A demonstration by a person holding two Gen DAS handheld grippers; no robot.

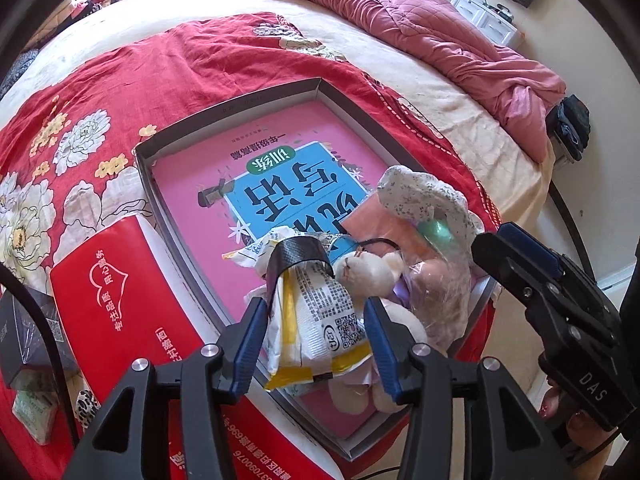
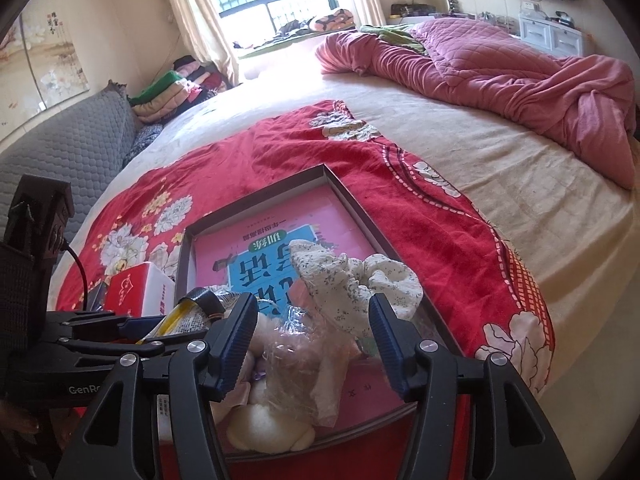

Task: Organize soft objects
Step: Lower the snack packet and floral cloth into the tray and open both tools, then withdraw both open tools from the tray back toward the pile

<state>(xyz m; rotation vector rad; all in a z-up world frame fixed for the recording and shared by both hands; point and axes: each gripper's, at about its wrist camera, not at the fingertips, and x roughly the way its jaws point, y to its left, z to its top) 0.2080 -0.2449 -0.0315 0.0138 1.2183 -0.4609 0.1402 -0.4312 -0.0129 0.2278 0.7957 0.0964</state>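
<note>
A grey shallow box (image 1: 224, 106) lies on a red floral blanket with a pink book (image 1: 200, 176) inside. At its near end lie a white plush toy (image 1: 360, 272), a speckled white cloth (image 1: 424, 196) and a clear plastic bag (image 1: 436, 292). My left gripper (image 1: 316, 340) is shut on a white and yellow snack packet (image 1: 316, 320) over the box's near end. My right gripper (image 2: 312, 344) is open above the plush (image 2: 264, 428), the bag (image 2: 296, 352) and the speckled cloth (image 2: 340, 280); it also shows at the right of the left wrist view (image 1: 520, 256).
A red tissue box (image 1: 116, 304) lies left of the grey box, also in the right wrist view (image 2: 140, 292). A dark small box (image 1: 24, 332) sits at far left. A crumpled pink quilt (image 2: 500, 72) lies across the far side of the bed.
</note>
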